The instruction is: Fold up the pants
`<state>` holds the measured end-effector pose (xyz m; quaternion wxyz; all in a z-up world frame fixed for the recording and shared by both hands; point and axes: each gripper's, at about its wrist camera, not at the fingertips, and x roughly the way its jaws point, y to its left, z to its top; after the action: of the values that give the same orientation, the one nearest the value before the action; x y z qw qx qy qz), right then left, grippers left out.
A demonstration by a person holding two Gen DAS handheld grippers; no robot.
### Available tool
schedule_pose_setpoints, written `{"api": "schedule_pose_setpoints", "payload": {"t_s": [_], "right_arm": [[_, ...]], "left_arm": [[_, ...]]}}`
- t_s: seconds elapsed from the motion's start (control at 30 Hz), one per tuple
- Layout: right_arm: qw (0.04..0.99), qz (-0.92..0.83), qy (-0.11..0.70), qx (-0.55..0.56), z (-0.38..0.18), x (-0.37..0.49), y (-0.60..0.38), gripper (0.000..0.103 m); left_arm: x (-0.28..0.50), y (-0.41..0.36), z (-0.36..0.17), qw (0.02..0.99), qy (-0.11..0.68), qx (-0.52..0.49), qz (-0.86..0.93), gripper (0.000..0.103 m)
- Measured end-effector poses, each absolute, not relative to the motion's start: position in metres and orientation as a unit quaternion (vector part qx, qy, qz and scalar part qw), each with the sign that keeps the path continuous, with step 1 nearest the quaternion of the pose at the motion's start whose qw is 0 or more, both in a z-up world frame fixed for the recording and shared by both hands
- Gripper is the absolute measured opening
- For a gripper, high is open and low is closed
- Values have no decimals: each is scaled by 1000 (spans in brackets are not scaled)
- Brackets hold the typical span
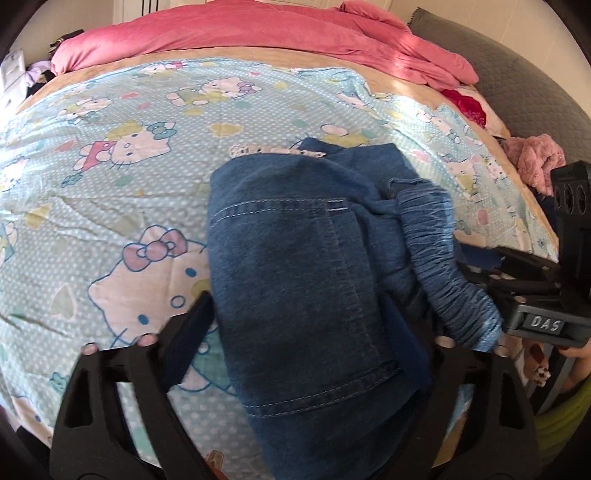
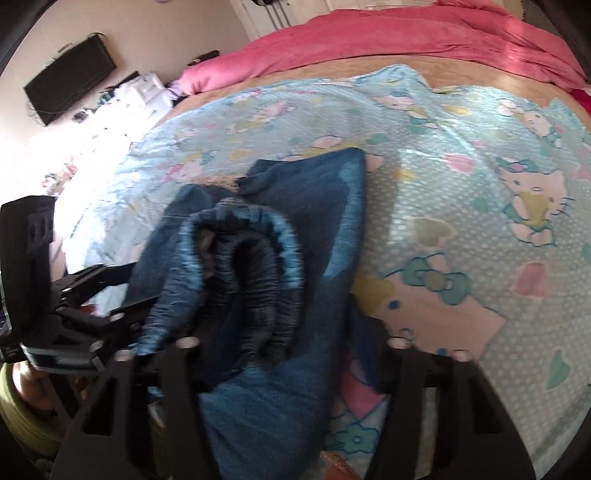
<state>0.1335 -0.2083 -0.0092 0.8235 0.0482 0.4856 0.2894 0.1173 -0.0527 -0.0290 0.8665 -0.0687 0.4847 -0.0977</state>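
The left gripper [image 1: 321, 325] sits closest to the lens, its black fingers [image 1: 192, 332] spread either side of the folded blue denim pants [image 1: 295, 258]. The left-hand finger lies just beside the cloth's stitched edge, with a sliver of bed sheet [image 1: 110, 166] showing lower down. The right-hand finger is hidden under the fold, so I cannot tell whether this pair is pinching the cloth or merely straddling it. Beyond the fingertips the pants lie on the cartoon-cat sheet, with the gathered elastic waistband [image 1: 436, 258] bunched to the right of the fingers, where the other tool's black body reaches in.

The right gripper [image 2: 277, 350] has the pants between its fingers [image 2: 177, 369] too. The doubled-over waistband rests against the left-hand finger, while a strip of sheet shows between the cloth and the right-hand finger, so this pair is released, not clamped. Far past the fingertips a pink duvet [image 2: 406, 33] is heaped across the bed.
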Motion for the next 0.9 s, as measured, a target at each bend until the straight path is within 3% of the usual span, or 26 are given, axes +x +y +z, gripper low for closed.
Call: {"api": "schedule_pose_setpoints", "payload": {"t_s": [0.1, 0.27, 0.47, 0.9], "right_arm": [[827, 297, 475, 43, -6, 130, -203, 30], [840, 299, 452, 41, 3, 120, -202, 21], [850, 303, 430, 15, 21, 110, -194, 18], [877, 320, 359, -16, 69, 134, -167, 18]], "left_arm": [[118, -58, -28, 870, 480, -62, -96, 63], [112, -62, -19, 879, 465, -45, -94, 34], [108, -59, -4, 885, 453, -55, -93, 19], [127, -35, 39, 908, 404, -70, -83, 18]]}}
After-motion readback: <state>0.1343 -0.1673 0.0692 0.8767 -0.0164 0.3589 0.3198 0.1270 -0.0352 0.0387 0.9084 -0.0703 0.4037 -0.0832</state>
